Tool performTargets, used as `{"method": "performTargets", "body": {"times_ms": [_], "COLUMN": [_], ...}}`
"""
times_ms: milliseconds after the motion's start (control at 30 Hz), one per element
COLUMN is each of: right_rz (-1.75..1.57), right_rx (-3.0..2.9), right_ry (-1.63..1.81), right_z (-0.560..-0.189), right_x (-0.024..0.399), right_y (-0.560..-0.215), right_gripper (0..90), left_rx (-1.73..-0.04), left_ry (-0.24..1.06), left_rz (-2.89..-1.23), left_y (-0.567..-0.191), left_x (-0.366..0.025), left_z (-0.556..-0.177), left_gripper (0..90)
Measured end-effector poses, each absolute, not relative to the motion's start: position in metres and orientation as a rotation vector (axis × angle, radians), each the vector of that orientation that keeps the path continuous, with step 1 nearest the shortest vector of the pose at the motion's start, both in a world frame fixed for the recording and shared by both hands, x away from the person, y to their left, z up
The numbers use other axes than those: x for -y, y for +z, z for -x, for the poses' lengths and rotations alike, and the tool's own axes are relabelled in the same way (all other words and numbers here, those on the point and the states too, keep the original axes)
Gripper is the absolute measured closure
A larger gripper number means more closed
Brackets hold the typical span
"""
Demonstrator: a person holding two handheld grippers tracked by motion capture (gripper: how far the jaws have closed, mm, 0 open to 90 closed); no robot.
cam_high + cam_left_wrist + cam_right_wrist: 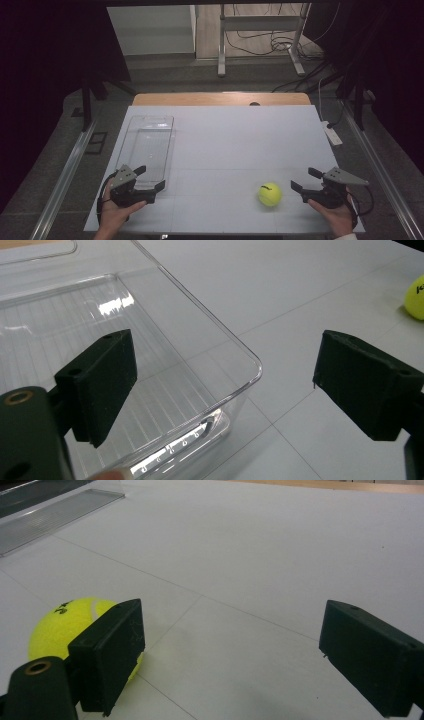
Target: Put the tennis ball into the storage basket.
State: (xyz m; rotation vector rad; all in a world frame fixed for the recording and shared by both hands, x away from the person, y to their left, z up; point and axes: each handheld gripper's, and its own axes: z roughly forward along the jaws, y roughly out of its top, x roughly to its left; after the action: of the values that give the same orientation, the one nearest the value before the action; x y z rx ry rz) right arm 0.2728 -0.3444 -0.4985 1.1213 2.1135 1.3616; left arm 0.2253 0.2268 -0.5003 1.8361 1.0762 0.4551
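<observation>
At the left, the left tongs (pixel 151 178) hang wide open with nothing between their jaws, at the near corner of the clear tray (pixel 148 131) that lies on the white surface (pixel 235 145). Well to the right of the tray the yellow tennis ball (pixel 270 194) rests on the surface. Just right of it, the right tongs (pixel 303 181) gape toward the ball, holding nothing.

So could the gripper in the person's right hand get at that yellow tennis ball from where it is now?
Probably yes. The right gripper is open and the tennis ball lies just beside it on the white table, with nothing between them; it would need to shift sideways to centre the ball.
</observation>
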Motion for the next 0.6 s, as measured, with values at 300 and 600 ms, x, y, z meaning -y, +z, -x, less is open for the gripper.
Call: {"method": "performTargets", "body": {"times_ms": [300,600], "right_rz": [-1.12,-1.13], "right_rx": [-2.113,-2.115], "right_ry": [1.358,1.362], "right_z": [-0.2708,-0.2718], "right_x": [0.345,0.3459], "right_y": [-0.4984,-0.4997], "right_gripper": [11.2,11.5], "left_rx": [-1.072,-1.071], "left_ry": [0.452,0.449], "left_rz": [-1.843,-1.845], "left_y": [-0.5006,-0.5001], "left_x": [-0.2258,-0.2254], "left_z": [-0.2253,-0.2257], "left_gripper": [11.2,11.1]}}
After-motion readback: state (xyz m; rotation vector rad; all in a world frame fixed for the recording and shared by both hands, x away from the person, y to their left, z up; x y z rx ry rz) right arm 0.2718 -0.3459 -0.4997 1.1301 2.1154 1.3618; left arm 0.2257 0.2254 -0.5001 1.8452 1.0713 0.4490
